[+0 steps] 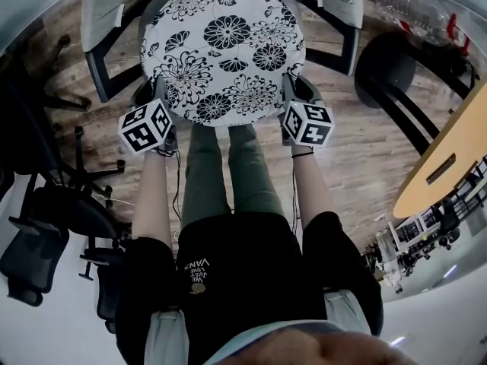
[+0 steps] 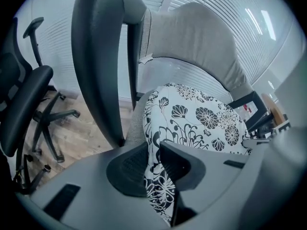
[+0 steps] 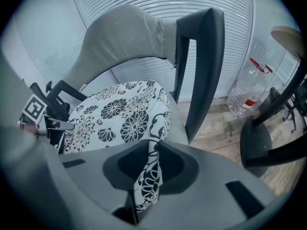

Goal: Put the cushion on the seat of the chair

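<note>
I had the round black-and-white floral cushion (image 1: 221, 52) lying on the seat (image 3: 181, 124) of the grey chair (image 3: 124, 37), between its dark armrests (image 2: 96, 56). My left gripper (image 2: 153, 163) was clamped on the cushion's near rim at the left. My right gripper (image 3: 152, 163) pinched the rim's fabric tight at the right. A clear plastic bottle (image 3: 247, 92) stood on the wooden floor (image 3: 225, 128) beside the chair.

The cushion (image 1: 222, 48) hides most of the seat (image 3: 178, 127); the head view's top edge crops the chair (image 1: 106, 14).
</note>
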`<action>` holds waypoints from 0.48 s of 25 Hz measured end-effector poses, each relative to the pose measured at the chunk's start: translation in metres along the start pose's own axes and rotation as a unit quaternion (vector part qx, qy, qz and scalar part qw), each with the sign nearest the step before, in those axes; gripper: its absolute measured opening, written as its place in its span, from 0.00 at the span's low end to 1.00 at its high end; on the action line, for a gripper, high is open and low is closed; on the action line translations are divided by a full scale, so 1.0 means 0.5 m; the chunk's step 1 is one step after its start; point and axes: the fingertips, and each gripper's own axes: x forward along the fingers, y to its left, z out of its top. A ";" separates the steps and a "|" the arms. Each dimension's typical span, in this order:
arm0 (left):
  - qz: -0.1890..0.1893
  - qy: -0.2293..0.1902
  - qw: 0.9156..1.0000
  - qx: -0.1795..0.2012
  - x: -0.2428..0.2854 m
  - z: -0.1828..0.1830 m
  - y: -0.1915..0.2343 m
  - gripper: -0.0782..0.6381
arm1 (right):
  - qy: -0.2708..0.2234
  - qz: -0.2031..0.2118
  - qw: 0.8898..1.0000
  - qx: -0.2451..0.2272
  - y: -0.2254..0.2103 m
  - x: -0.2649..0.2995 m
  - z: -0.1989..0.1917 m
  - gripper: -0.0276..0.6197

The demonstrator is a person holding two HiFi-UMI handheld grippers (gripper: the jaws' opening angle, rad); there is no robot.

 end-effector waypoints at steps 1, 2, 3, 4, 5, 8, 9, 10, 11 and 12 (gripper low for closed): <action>0.004 0.000 1.000 0.001 0.000 0.000 0.002 0.20 | -0.001 -0.006 1.000 0.001 -0.003 0.000 0.000 0.13; 0.007 -0.001 1.000 0.000 -0.001 0.000 0.005 0.22 | -0.003 -0.015 1.000 0.001 -0.008 -0.002 0.000 0.19; 0.009 -0.003 1.000 0.000 -0.002 0.001 0.008 0.24 | -0.007 -0.024 1.000 0.001 -0.012 -0.003 0.000 0.27; 0.012 -0.006 1.000 -0.001 -0.004 0.002 0.010 0.27 | -0.012 -0.033 0.999 0.001 -0.016 -0.006 0.001 0.33; 0.014 -0.010 1.000 -0.002 -0.006 0.004 0.013 0.30 | -0.016 -0.040 0.999 0.001 -0.018 -0.008 0.002 0.37; 0.017 -0.016 1.000 -0.005 -0.015 0.008 0.017 0.36 | -0.020 -0.050 0.999 0.000 -0.023 -0.013 0.002 0.41; 0.016 -0.017 1.000 -0.005 -0.018 0.008 0.017 0.36 | -0.019 -0.050 0.999 0.000 -0.022 -0.013 0.002 0.42; 0.015 -0.017 1.000 -0.006 -0.020 0.007 0.016 0.36 | -0.018 -0.049 0.999 0.000 -0.020 -0.012 0.001 0.42; 0.014 -0.017 1.000 -0.007 -0.022 0.006 0.016 0.36 | -0.017 -0.047 0.999 0.000 -0.018 -0.012 0.001 0.42; 0.014 -0.016 1.000 -0.008 -0.024 0.005 0.015 0.36 | -0.017 -0.045 0.999 0.000 -0.015 -0.012 0.001 0.42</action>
